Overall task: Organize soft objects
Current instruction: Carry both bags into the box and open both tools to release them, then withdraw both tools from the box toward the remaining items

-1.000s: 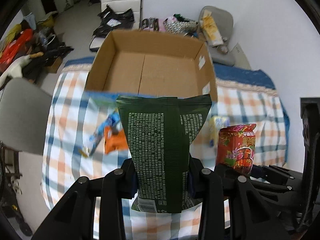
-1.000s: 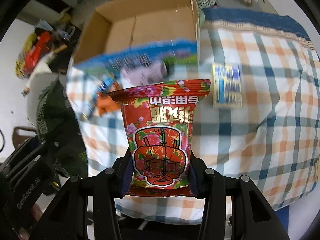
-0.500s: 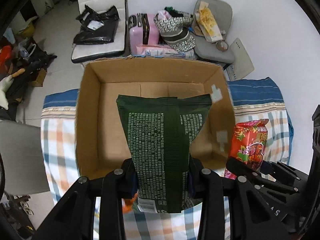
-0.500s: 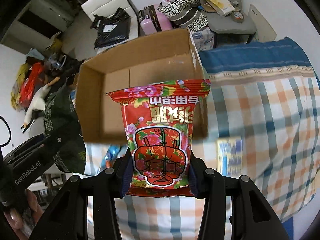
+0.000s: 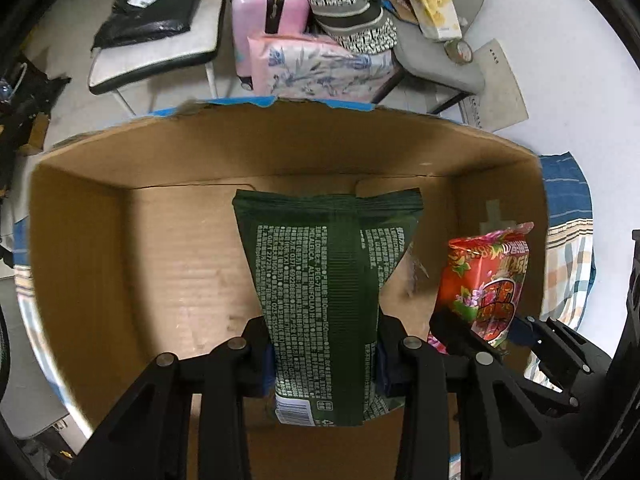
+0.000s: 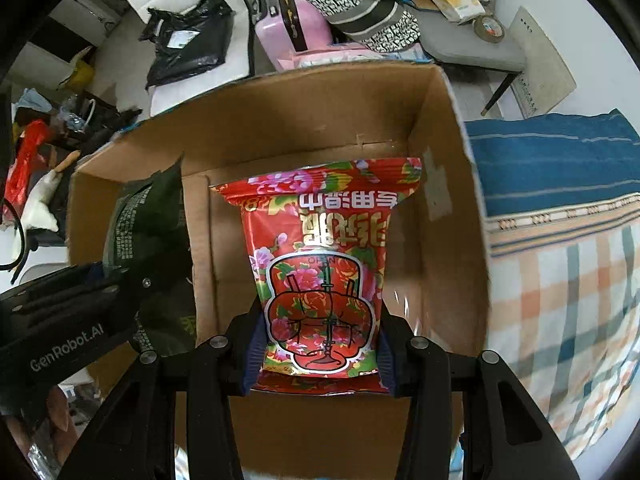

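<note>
My left gripper (image 5: 324,356) is shut on a dark green pouch (image 5: 320,280) with white print, hanging over the inside of an open cardboard box (image 5: 80,240). My right gripper (image 6: 318,354) is shut on a red flowered packet (image 6: 320,264), also above the box floor, near its right wall (image 6: 452,220). In the left wrist view the red packet (image 5: 486,280) and the right gripper (image 5: 476,336) show at the right. In the right wrist view the green pouch (image 6: 148,232) and the left gripper (image 6: 120,280) show at the left.
The box stands on a bed with a checked blanket (image 6: 568,288) and blue cover (image 6: 552,152). Behind the box are a pink suitcase (image 5: 268,8), a pink pack (image 5: 320,68), a patterned bag (image 5: 348,16), a grey chair (image 5: 440,52) and a white chair (image 5: 160,52).
Both grippers have travelled forward from above the blanket to over the box and sunk lower, each still holding its packet. The box now fills both views.
</note>
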Available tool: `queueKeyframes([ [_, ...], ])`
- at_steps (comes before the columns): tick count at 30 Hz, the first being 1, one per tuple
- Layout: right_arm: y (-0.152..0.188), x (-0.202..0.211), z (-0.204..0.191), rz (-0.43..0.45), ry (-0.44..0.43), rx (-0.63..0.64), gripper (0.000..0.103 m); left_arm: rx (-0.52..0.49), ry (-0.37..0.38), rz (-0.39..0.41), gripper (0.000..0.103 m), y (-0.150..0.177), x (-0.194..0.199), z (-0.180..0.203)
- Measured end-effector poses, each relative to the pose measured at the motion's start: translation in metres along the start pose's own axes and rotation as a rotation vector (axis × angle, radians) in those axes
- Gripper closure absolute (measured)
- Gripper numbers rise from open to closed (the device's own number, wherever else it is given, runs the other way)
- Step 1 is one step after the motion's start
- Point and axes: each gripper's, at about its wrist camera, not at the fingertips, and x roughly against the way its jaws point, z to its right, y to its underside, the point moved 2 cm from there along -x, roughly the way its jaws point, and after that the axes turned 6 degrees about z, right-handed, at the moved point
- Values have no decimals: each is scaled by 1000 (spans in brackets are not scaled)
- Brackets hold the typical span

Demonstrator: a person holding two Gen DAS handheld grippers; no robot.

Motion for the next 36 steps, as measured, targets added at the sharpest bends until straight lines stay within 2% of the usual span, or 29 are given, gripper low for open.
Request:
queueKeyframes([
  [6,-20,-34,-3,-21,33,17,55,-10,13,-20,69,-17,-20,-3],
  [9,-27,-46,-3,-34,45,26,54,-18,-14,-22,69,-22,-26,-6],
  [14,-35,-62,-5,-56,68,43,53,22,-20,-28,57,-28,-30,-16],
  [17,-35,-63,-7,-44,81,47,43,56,-8,-15,45,-25,-22,-24],
  [19,-34,-62,-7,-44,78,42,42,61,-20,-5,36,-24,-17,-26],
  [22,-32,-56,-8,-33,99,50,41,49,-55,14,30,-17,-5,-27],
  [23,-31,-53,-9,-29,98,51,41,45,-66,18,24,-15,-2,-28],
  [26,-23,-40,-11,-20,95,53,27,39,-108,49,10,-1,11,-31],
  [28,-14,-29,-12,-5,93,53,11,43,-132,67,7,7,18,-33],
  [30,-3,-18,-12,4,81,48,3,41,-166,93,7,19,28,-36],
  [36,34,11,-14,49,80,43,1,46,-183,184,7,57,59,-39],
])
